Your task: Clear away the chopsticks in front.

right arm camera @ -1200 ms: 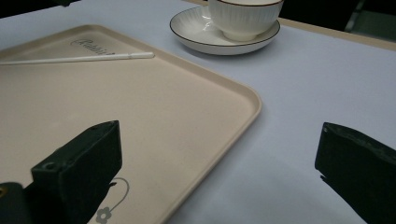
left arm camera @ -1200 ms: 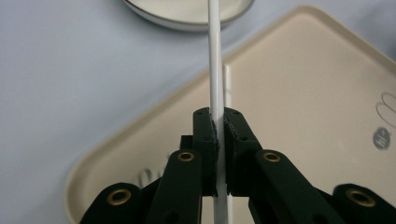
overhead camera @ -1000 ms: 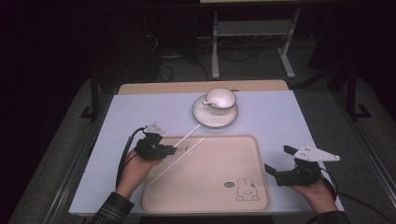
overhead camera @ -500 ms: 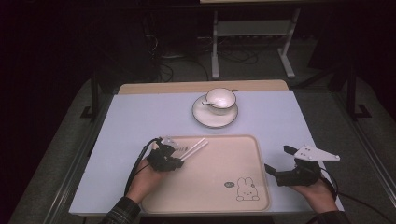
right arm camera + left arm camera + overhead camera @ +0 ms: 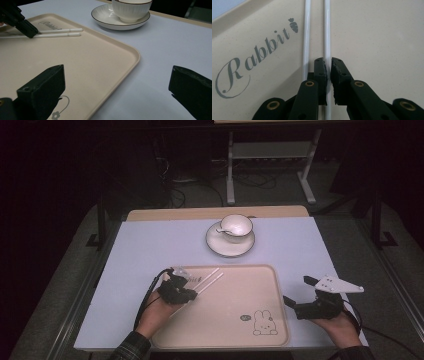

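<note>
High view first: the left claw (image 5: 192,292) is low over the near-left part of the beige plastic rabbit-print tray (image 5: 225,325). The pair of thin white chopsticks (image 5: 210,279) lies flat on the tray, tips pointing toward the white gold-rimmed teacup on its ribbed saucer (image 5: 231,234) further back on the pale blue bench (image 5: 150,245). The right claw (image 5: 299,291) sits spread wide and empty off the tray's right edge.

Left gripper view: this is where I'd worry. Only the pinched chopstick (image 5: 327,30) runs between the pads. The loose chopstick (image 5: 306,37) lies just outside the left jaw, right against it. The jaws have just been opening a little, but the pads look like they're hugging that one stick, so I'd call it a light grip. If the hand lifts before the grip is properly off, the stick probably comes up with it. It could also swing and knock its neighbour out of line. Pulling back sideways could roll the outside one too, since they're round and the tray is slick.

Right gripper view: the right claw's jaws gape with nothing between them, aimed across the tray corner. The cup looks well clear, so no real risk there.
</note>
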{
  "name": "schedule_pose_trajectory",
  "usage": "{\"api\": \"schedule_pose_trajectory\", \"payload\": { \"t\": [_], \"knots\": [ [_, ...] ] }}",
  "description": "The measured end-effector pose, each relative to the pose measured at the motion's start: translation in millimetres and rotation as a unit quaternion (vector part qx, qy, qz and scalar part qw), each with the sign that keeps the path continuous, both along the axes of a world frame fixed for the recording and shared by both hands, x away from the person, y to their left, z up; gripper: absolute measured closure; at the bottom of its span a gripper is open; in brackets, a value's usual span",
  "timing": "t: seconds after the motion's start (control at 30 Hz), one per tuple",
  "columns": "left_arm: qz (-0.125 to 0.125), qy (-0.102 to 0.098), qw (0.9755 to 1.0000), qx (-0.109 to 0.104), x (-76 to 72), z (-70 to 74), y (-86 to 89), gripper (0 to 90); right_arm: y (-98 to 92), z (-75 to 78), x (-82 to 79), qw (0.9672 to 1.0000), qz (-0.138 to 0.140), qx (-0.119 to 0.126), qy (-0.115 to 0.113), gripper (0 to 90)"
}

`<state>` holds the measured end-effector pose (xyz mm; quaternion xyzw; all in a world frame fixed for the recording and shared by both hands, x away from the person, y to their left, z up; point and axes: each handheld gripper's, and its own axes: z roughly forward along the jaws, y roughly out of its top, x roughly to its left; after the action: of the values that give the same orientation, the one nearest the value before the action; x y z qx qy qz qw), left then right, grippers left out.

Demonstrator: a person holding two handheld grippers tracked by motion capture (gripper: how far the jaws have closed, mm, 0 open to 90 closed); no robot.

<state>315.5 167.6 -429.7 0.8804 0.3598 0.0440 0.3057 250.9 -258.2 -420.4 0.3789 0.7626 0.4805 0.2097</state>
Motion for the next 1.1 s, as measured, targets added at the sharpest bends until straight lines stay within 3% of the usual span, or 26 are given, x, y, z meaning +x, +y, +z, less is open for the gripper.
{"api": "schedule_pose_trajectory", "payload": {
  "t": [0.17, 0.27, 0.33, 0.53, 0.73, 0.87, 0.9, 1.1],
  "knots": [
    [-0.006, -0.018, 0.9991, -0.037, 6.5, 14.4, -4.2, 78.8, -0.4, 0.0, 0.2, 1.0000, -0.001, 0.001, 0.000, 0.0],
    [-0.024, -0.028, 0.9985, -0.040, 16.6, 17.5, -15.6, 84.9, 0.5, -0.4, 0.6, 1.0000, 0.000, -0.001, 0.001, 0.0],
    [-0.034, -0.025, 0.9982, -0.043, 23.1, 16.2, -23.5, 89.4, 0.8, -0.3, 0.3, 1.0000, -0.001, -0.001, 0.001, 0.0],
    [-0.053, -0.022, 0.9969, -0.054, 46.0, 10.2, -52.5, 89.5, 0.4, -0.5, 0.8, 1.0000, -0.002, -0.001, 0.002, 0.0],
    [-0.061, -0.022, 0.9967, -0.048, 62.4, -1.5, -75.7, 89.4, -1.7, -1.1, 0.7, 1.0000, -0.004, 0.001, 0.003, 0.0],
    [-0.057, -0.021, 0.9977, -0.030, 69.7, -9.7, -77.9, 89.4, -2.9, -1.5, 0.2, 1.0000, -0.005, 0.003, 0.003, 0.0],
    [-0.055, -0.020, 0.9976, -0.038, 71.3, -10.6, -76.0, 89.4, -3.2, -1.5, 0.1, 1.0000, -0.005, 0.003, 0.003, 0.0],
    [-0.039, -0.024, 0.9986, -0.027, 74.0, -9.1, -62.1, 89.4, -3.6, -1.5, 0.1, 1.0000, -0.005, 0.002, 0.003, 0.0]
  ]
}}
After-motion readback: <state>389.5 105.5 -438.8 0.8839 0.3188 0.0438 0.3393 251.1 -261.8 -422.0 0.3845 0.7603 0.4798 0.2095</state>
